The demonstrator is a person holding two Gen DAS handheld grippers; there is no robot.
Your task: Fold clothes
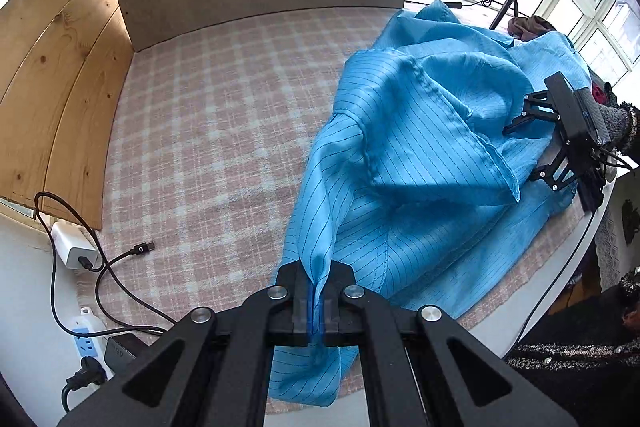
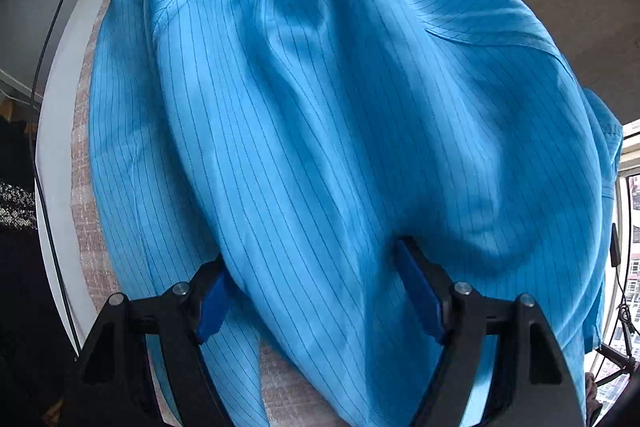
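On the worktop, covered by a pink checked cloth, we see the blue striped garment lying crumpled toward the right side, with one part draped over the near edge. Our left gripper has its fingers closed narrowly on a bunched edge of the fabric at the near side. Our right gripper holds its fingers wide apart, with a raised ridge of the garment running between them; the blue pads do not press on it. In the left wrist view, the right gripper sits over the far right part of the garment. We judge the fold as incomplete: the fabric shows loose billows, a turned-over flap and no flat, squared layers. What remains, as far as the views show, is to spread, align and fold the garment into a compact stack.
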